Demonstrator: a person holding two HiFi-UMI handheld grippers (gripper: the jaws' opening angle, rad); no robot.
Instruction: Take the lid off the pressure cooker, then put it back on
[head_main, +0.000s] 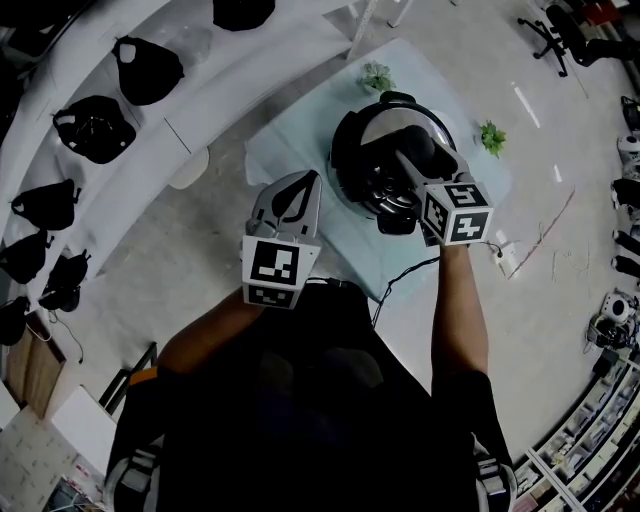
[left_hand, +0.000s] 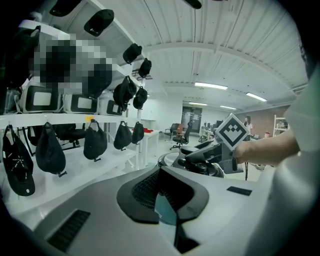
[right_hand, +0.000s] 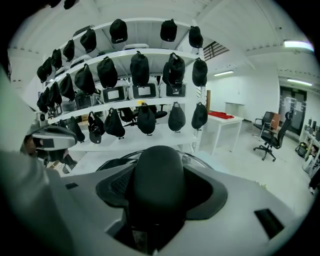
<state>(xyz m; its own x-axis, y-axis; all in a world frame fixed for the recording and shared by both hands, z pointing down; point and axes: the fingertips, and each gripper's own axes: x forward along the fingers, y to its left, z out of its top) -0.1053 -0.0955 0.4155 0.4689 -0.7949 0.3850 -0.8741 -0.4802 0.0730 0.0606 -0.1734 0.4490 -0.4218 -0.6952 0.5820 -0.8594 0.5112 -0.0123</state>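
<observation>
The pressure cooker (head_main: 343, 165) stands on a small pale table (head_main: 290, 130), with its shiny lid (head_main: 380, 130) on top. My right gripper (head_main: 400, 150) reaches over the lid from the near right. In the right gripper view the lid's black handle (right_hand: 157, 185) fills the space between the jaws, which are closed on it. My left gripper (head_main: 312, 180) hovers at the cooker's near left, apart from it, tips together and empty. In the left gripper view the cooker (left_hand: 172, 159) shows beyond the tips (left_hand: 159, 170).
Two small green plants (head_main: 377, 76) (head_main: 491, 137) sit on the table's far side. Curved white shelves with black caps (head_main: 95, 128) run along the left. A black cable (head_main: 405, 275) drops off the table toward a white power strip (head_main: 505, 258) on the floor.
</observation>
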